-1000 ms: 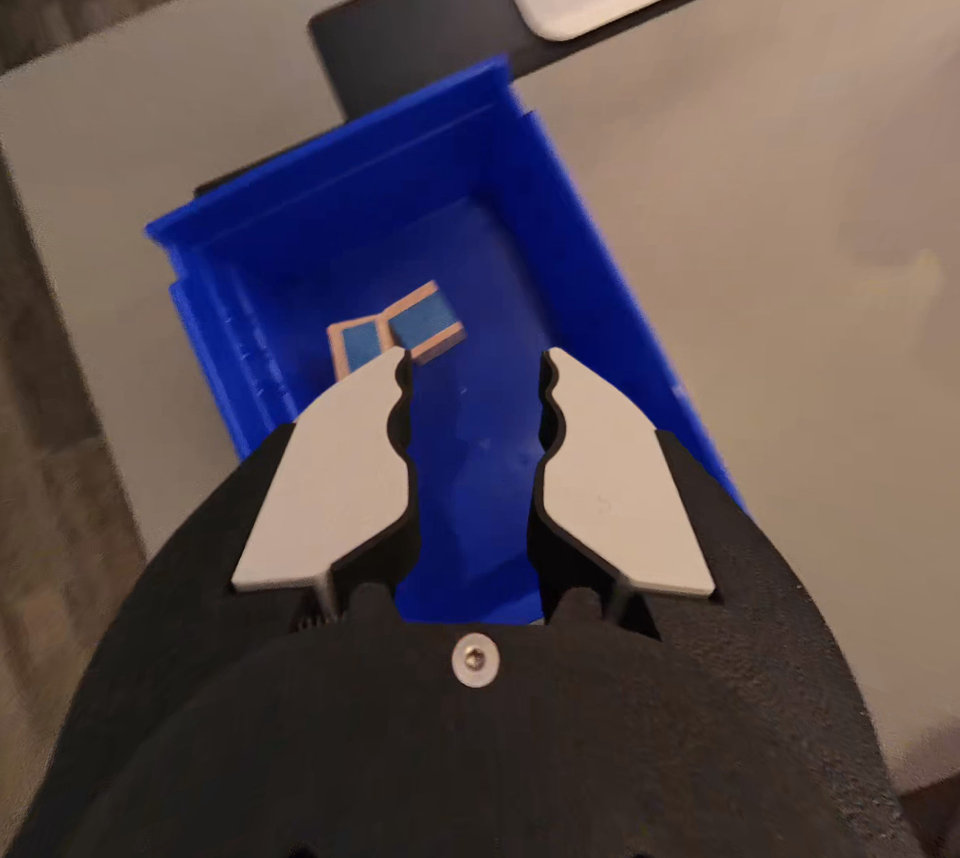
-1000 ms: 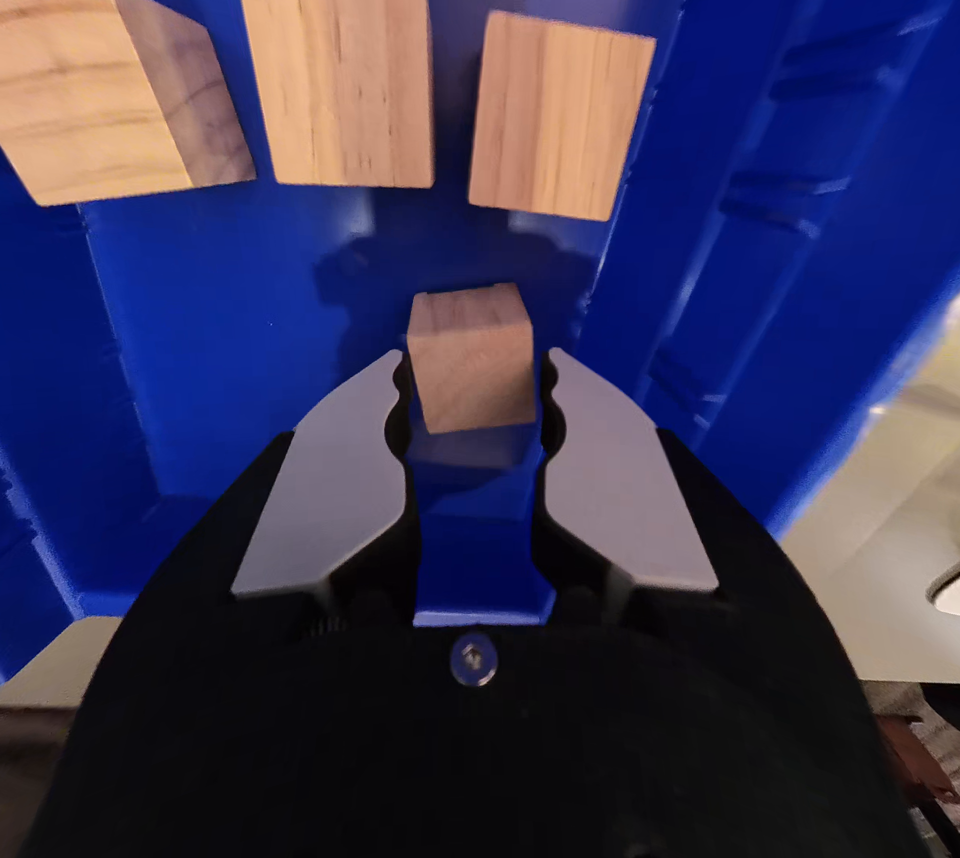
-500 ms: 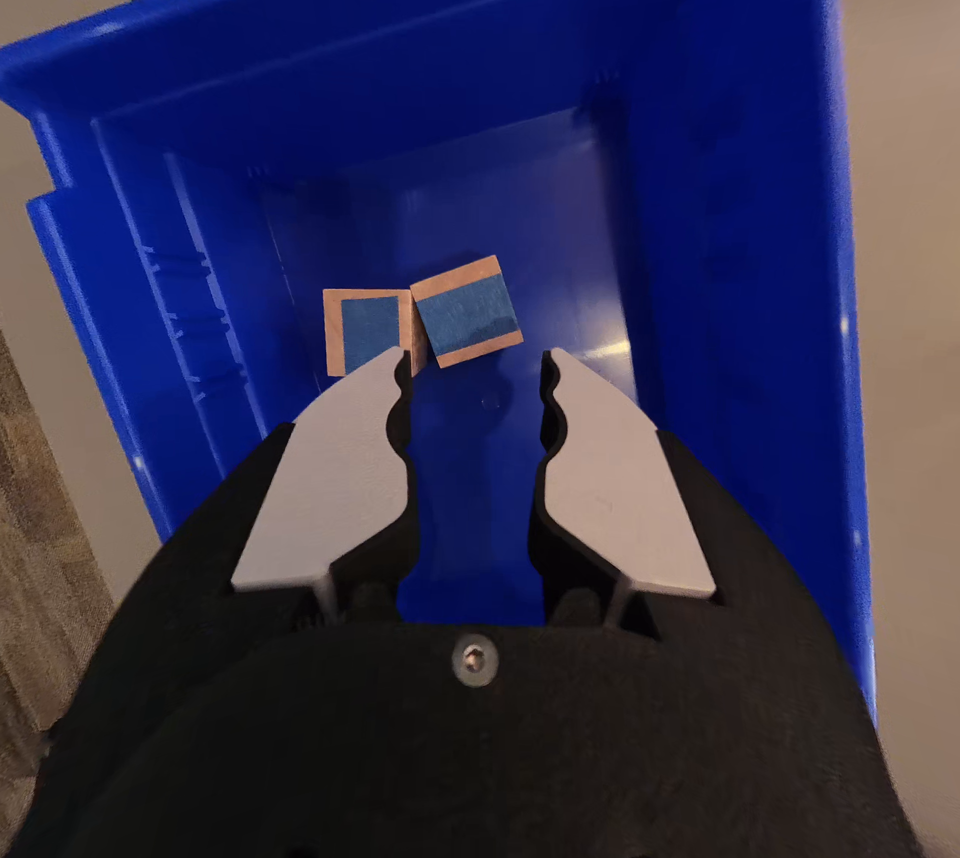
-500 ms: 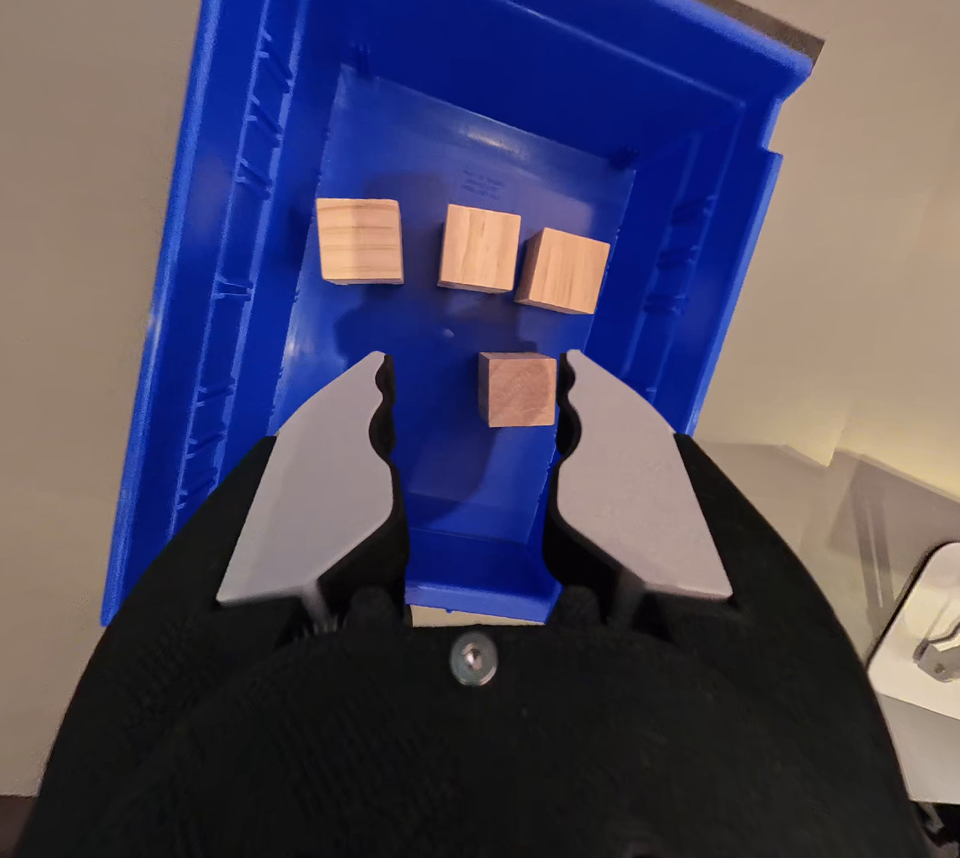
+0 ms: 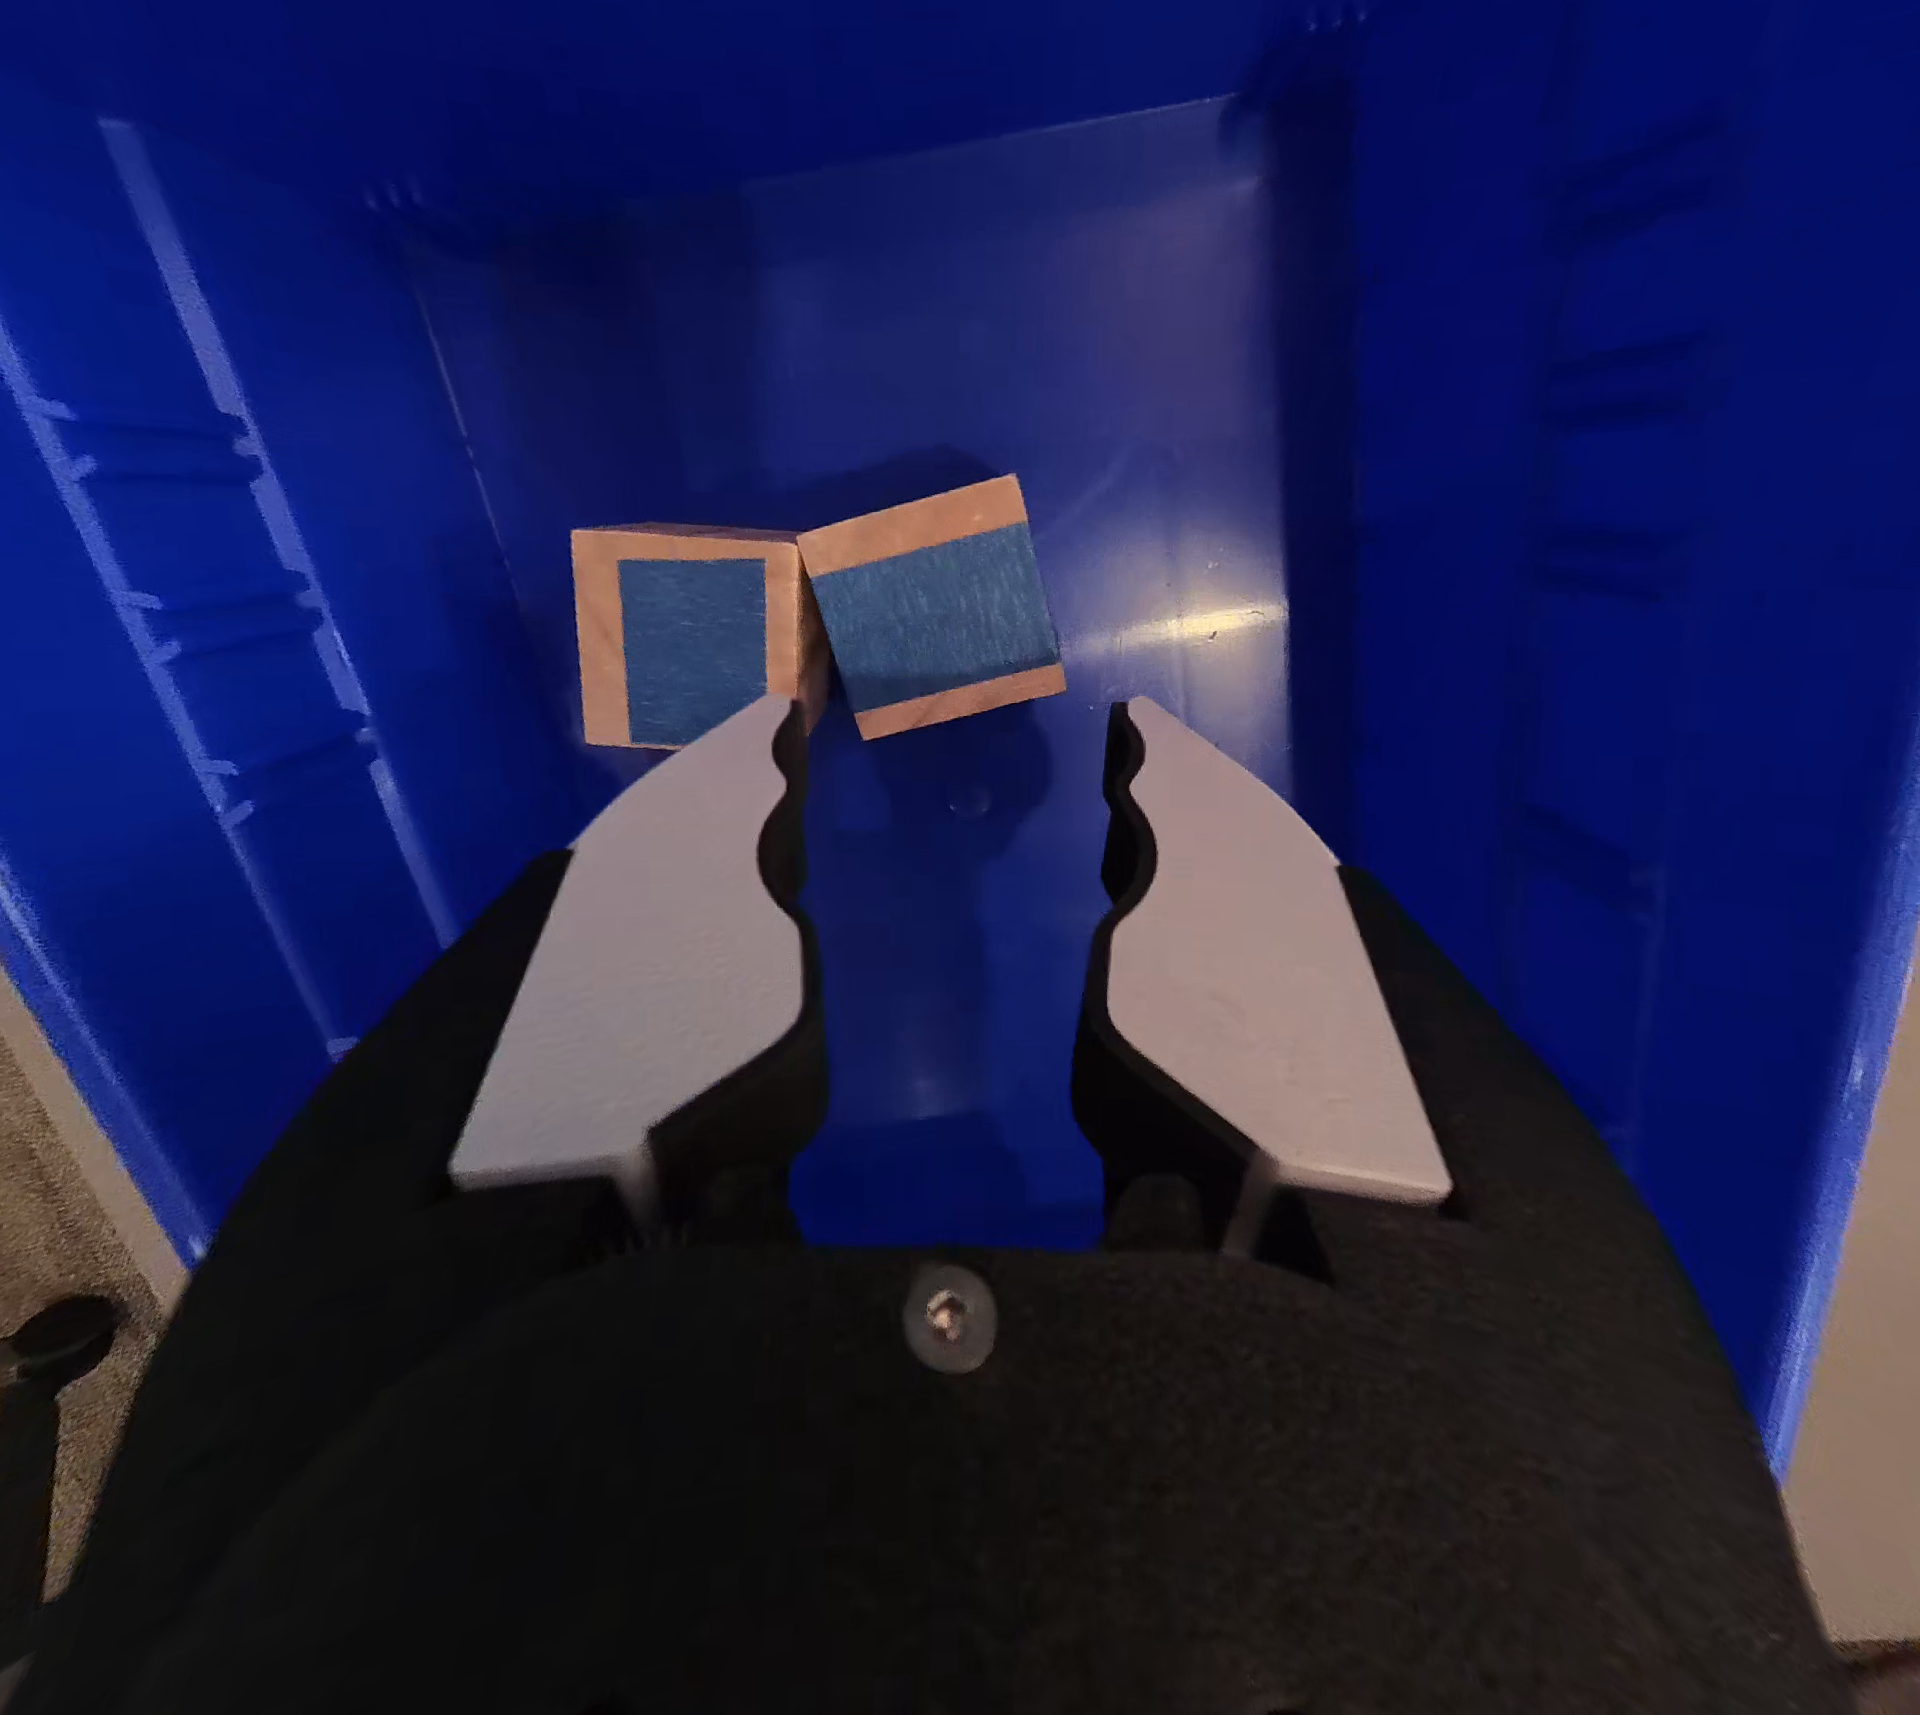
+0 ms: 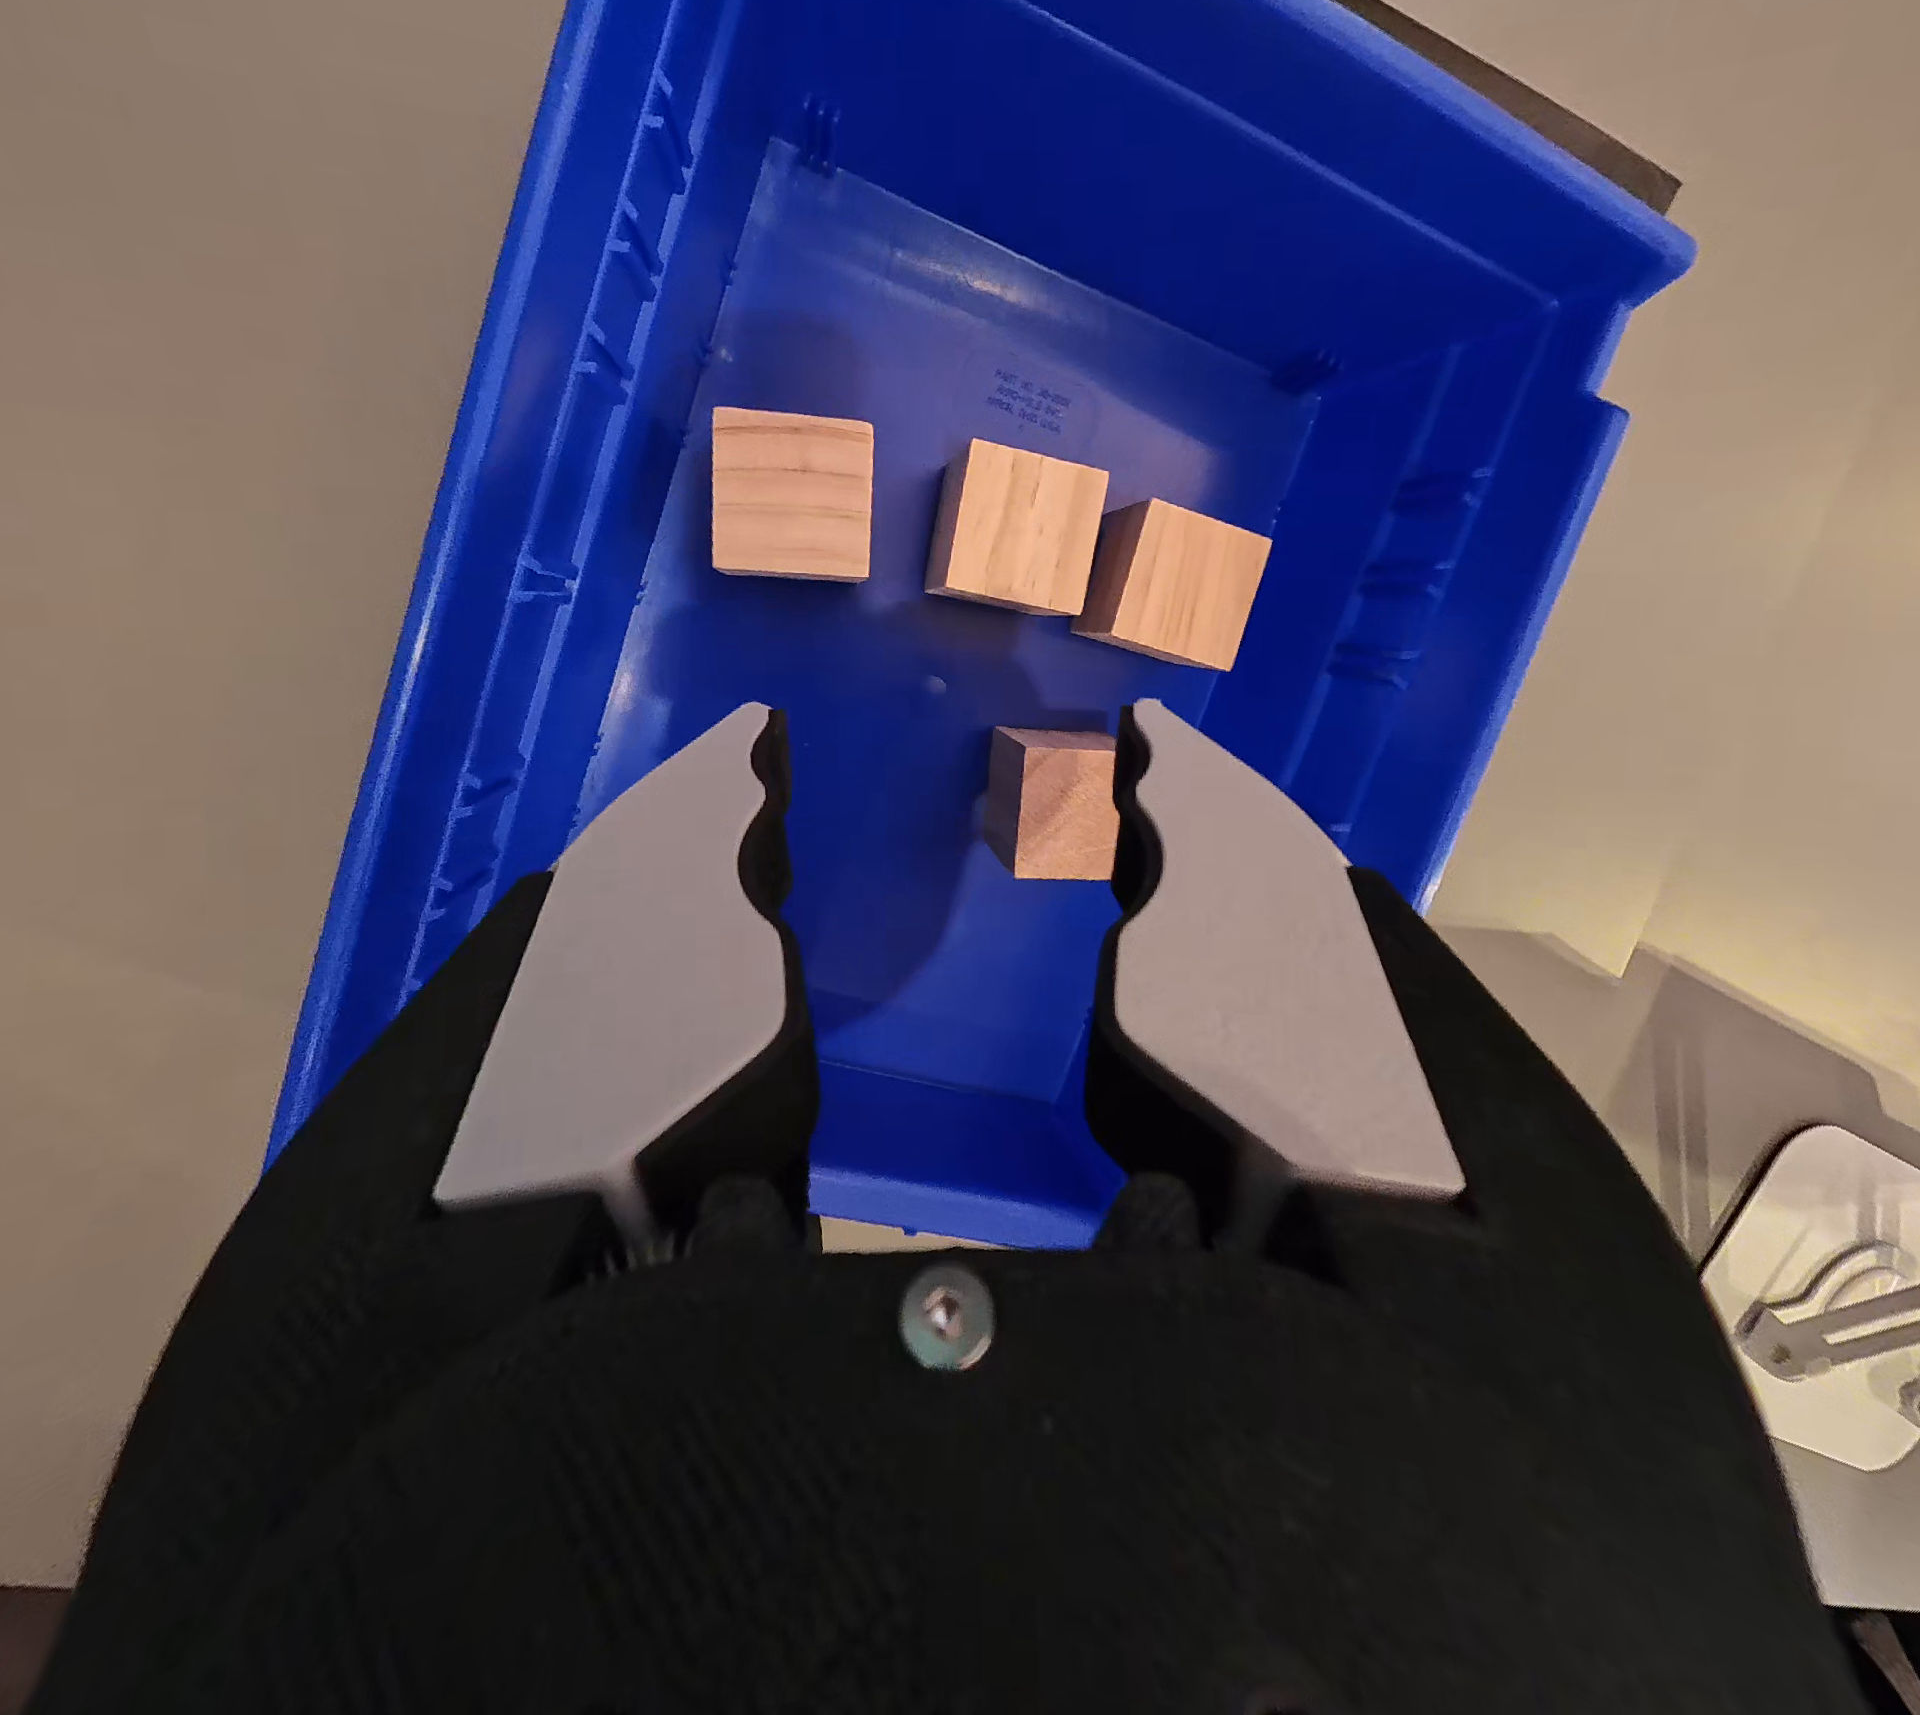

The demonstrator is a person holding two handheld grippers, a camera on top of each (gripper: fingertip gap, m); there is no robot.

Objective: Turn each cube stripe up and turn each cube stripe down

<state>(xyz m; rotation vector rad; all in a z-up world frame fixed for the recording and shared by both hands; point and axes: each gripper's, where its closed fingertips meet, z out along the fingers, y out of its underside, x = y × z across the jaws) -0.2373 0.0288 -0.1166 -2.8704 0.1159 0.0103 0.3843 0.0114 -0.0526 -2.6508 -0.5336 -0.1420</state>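
Observation:
In the left wrist view my left gripper point(image 5: 954, 715) is open and empty inside a blue bin point(image 5: 312, 439). Two wooden cubes lie on the bin floor just beyond my fingertips, stripe up and touching: a square-on one point(image 5: 686, 631) at the left and a rotated one point(image 5: 930, 605) at the right. In the right wrist view my right gripper point(image 6: 948, 715) is open and empty above a second blue bin point(image 6: 1039, 138). Several plain-topped wooden cubes lie in it: three in a row point(image 6: 792, 493) point(image 6: 1018, 524) point(image 6: 1179, 582) and a smaller-looking one point(image 6: 1060, 801) on the floor beside my right fingertip point(image 6: 1169, 756).
The bins rest on a beige table point(image 6: 208, 315). A dark mat point(image 6: 1558, 55) shows past the far rim of the right bin. A white plate with metal cutlery point(image 6: 1839, 1322) lies at the lower right of the right wrist view.
My left gripper moved down into its bin toward the two striped cubes and opened a little. My right gripper let go of the small cube, opened and rose away from the bin floor.

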